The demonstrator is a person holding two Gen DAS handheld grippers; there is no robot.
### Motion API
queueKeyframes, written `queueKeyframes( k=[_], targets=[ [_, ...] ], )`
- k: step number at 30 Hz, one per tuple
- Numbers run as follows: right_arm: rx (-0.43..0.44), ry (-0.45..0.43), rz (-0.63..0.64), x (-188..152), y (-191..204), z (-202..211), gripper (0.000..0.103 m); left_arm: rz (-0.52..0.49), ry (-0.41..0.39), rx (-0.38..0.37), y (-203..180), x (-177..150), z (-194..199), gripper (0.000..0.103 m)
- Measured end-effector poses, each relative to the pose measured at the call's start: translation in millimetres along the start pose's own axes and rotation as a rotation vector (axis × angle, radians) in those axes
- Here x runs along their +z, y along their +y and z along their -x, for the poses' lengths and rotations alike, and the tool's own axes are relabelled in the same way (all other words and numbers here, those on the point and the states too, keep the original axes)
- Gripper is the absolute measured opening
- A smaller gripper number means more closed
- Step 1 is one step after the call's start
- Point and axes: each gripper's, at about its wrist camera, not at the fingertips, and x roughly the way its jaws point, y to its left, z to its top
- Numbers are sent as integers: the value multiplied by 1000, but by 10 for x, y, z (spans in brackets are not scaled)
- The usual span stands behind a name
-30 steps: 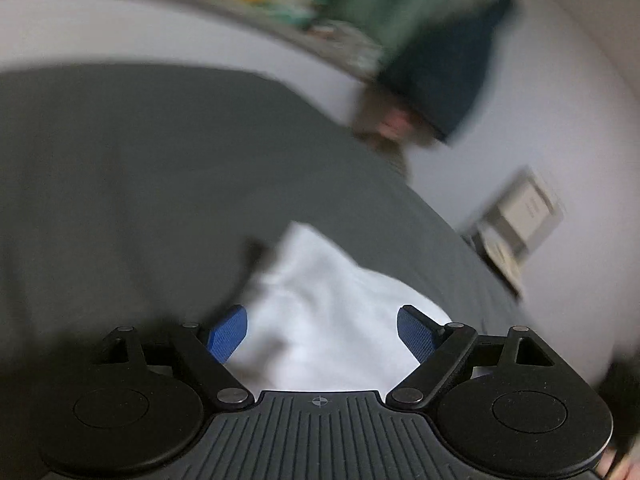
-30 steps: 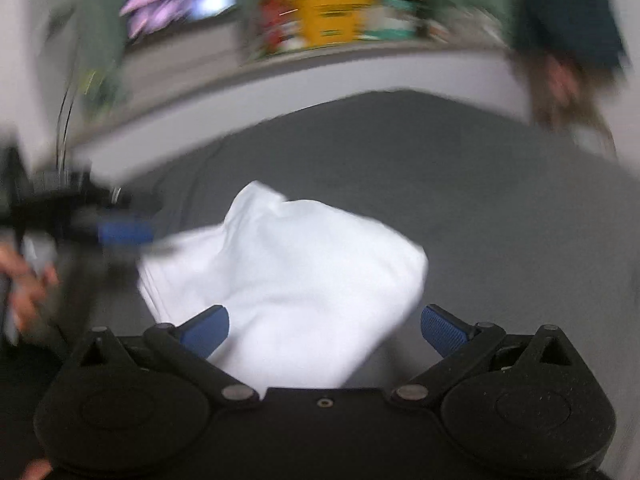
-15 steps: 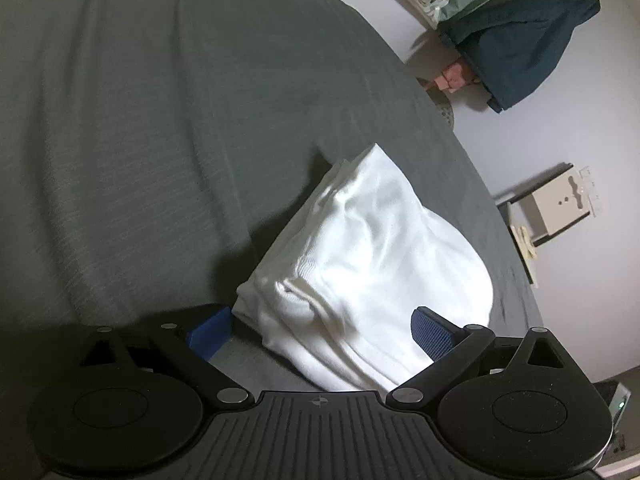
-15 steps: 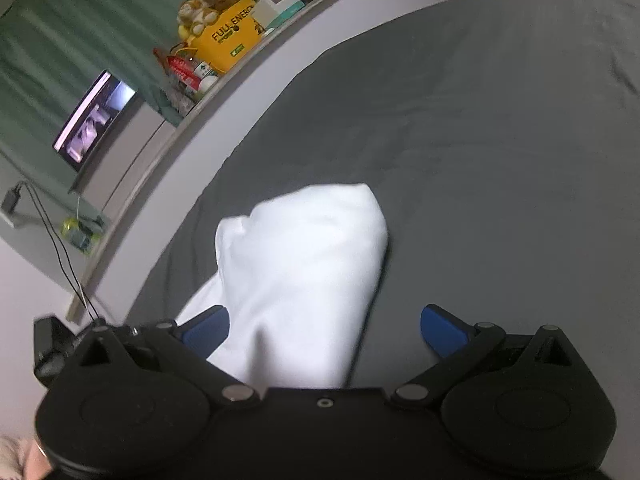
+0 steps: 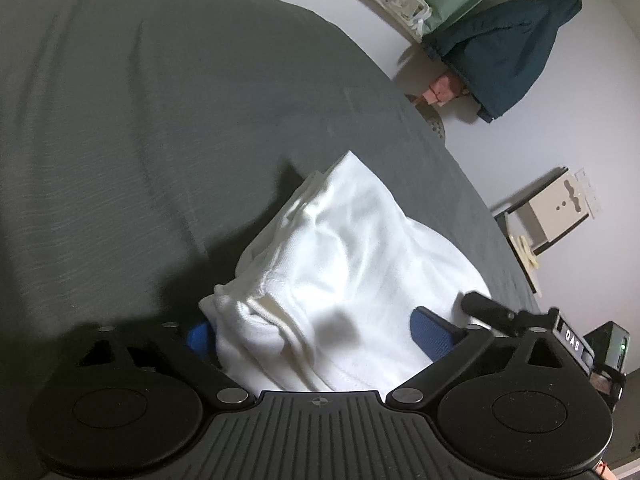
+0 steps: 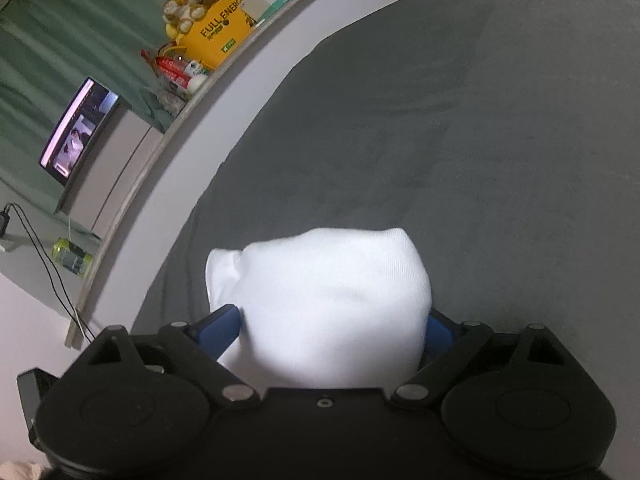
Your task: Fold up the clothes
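Note:
A folded white garment (image 5: 352,264) lies on a dark grey bed sheet (image 5: 160,120). My left gripper (image 5: 316,336) straddles its near, layered end. The left blue pad is half hidden behind the cloth edge and the right pad lies against the top of the fabric. Its jaws are closing with cloth between them. In the right wrist view the garment (image 6: 336,300) bulges as a rounded bundle between the pads of my right gripper (image 6: 330,330). These jaws are closing too, and the cloth touches both pads. The sheet (image 6: 480,140) stretches away behind.
A dark blue garment (image 5: 508,52) hangs on the wall beyond the bed, with a white box (image 5: 556,212) lower down. A black arm of the other tool (image 5: 492,310) shows at the right. A ledge holds a yellow box (image 6: 220,36); a lit screen (image 6: 78,128) and a can (image 6: 72,258) stand lower left.
Both grippers have come down and closer to the garment, which now fills the gap between each pair of pads. The right view has rolled. Both pairs of jaws have narrowed.

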Motion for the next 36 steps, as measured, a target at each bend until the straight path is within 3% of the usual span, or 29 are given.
queueKeyframes(
  k=[1, 2, 3, 7, 10, 13, 15, 18, 24, 25, 26, 27, 28, 32, 36],
  targets=[
    [3, -5, -7, -2, -8, 2, 93, 6, -5, 14, 10, 1, -2, 65],
    [6, -9, -14, -5, -17, 3, 91, 21, -1, 10, 37, -1, -10, 47],
    [6, -8, -21, -7, -32, 15, 86, 35, 10, 3, 62, -6, -33, 42],
    [43, 4, -104, -14, -152, 64, 68, 38, 29, -14, 69, -36, -86, 32],
    [51, 0, -88, -52, -148, 86, 65, 16, 21, 2, 29, -59, -102, 32],
    [56, -5, -70, -82, -118, 79, 73, 2, 18, 20, -9, -71, -100, 32],
    [72, 3, -37, -81, -78, 54, 86, -3, 15, 29, -22, -76, -92, 33],
    [91, 3, -31, -69, -48, 31, 96, 12, 17, 18, 5, -76, -82, 33],
    [102, 1, -46, -13, -53, -28, 99, 19, 16, 10, 11, -93, -133, 33],
    [101, -1, -54, -4, -57, -35, 98, 16, 13, 12, 3, -97, -134, 33],
    [80, -9, -61, 4, -53, -36, 89, 13, 9, 14, -6, -101, -135, 33],
    [45, -19, -66, 0, -43, -33, 69, 9, 5, 16, -15, -105, -135, 33],
    [11, -25, -69, -3, -48, -19, 64, 6, 1, 18, -24, -109, -135, 33],
    [11, -33, -77, -37, -51, 51, 53, -24, -26, 21, -105, -106, -102, 30],
    [28, -87, -71, -57, 9, 247, 47, -99, -77, -48, -253, -122, 13, 30]
  ],
)
